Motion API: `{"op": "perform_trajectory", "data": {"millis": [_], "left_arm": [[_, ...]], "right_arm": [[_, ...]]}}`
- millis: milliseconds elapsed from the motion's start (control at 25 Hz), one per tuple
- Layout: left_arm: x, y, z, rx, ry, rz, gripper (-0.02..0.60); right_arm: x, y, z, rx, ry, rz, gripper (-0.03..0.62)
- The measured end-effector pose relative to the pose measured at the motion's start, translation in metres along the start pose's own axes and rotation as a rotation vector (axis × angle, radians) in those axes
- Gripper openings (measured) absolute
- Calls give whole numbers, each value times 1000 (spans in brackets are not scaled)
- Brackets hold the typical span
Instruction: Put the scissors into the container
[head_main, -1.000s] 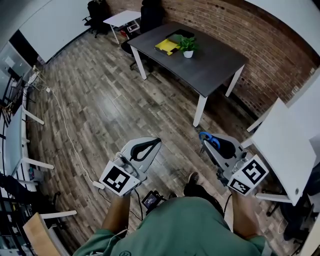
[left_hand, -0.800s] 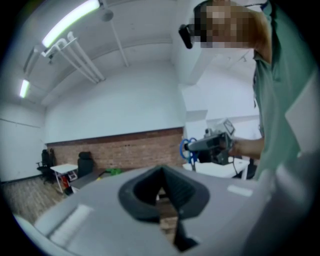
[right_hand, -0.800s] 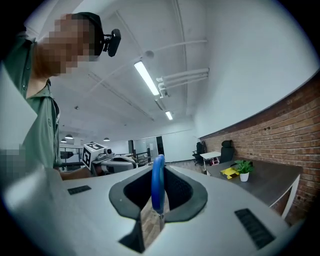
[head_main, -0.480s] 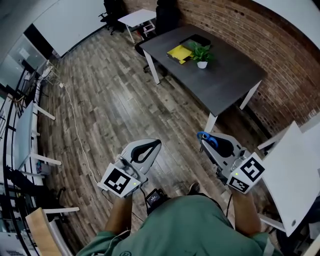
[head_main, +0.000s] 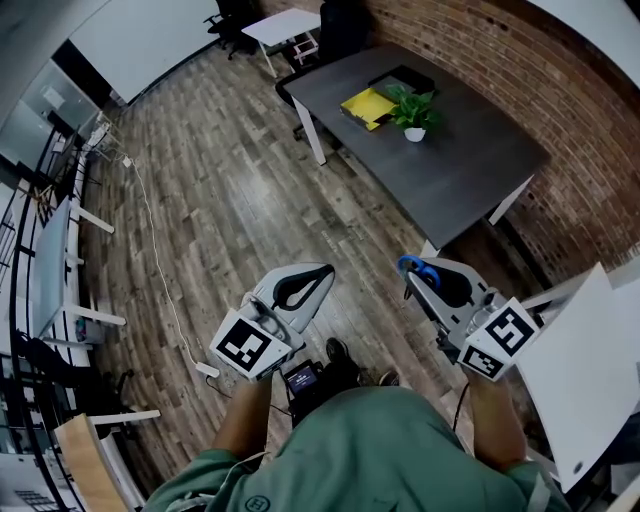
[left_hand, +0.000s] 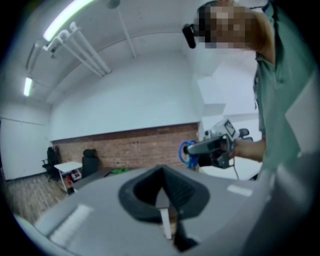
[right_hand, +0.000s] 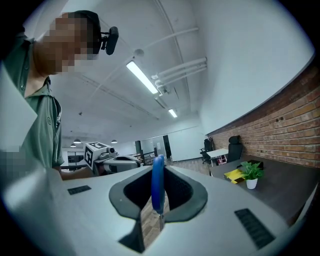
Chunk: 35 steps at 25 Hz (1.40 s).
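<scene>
Dark table (head_main: 470, 165) looms nearer; right gripper (head_main: 411, 276) still pinches blue scissors (right_hand: 158, 185), left gripper (head_main: 327, 269) pressed together, empty.

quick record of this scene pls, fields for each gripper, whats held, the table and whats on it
left gripper: jaws together, nothing held
right gripper: shut on scissors, blue handle between the jaws
table: dark top, white legs, ahead of the person
on table: plant in a white pot, yellow pad, dark box behind them
scissors in box: not yet, carried above the floor
floor: wood planks
</scene>
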<state>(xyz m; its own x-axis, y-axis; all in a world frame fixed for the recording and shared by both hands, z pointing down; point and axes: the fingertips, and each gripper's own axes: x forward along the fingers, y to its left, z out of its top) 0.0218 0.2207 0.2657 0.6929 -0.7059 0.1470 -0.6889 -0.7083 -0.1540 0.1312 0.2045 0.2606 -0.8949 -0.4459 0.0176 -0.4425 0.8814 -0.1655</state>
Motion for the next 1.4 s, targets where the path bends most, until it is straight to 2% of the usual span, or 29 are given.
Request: {"op": "perform_trajectory", "data": {"millis": [200,720,880,1120,1400], "left_arm": [[18,44,10,25,-69,-50,3],[25,177,-11,24,-111,-150,3],[34,201,-15,4,-110,-154,3],[76,233,-26,0,-74,-149,3],[120,274,-19,0,-42,-75,3]], "right_arm": [[38,-24,6,-12,-7,-45,49],[155,-76,23,-30,-18,-174,48],[173,-91,23,-19,2,-178,48],[195,-142,24,-5,11,-161,48],[224,-206,32,17,5,-85,48]]}}
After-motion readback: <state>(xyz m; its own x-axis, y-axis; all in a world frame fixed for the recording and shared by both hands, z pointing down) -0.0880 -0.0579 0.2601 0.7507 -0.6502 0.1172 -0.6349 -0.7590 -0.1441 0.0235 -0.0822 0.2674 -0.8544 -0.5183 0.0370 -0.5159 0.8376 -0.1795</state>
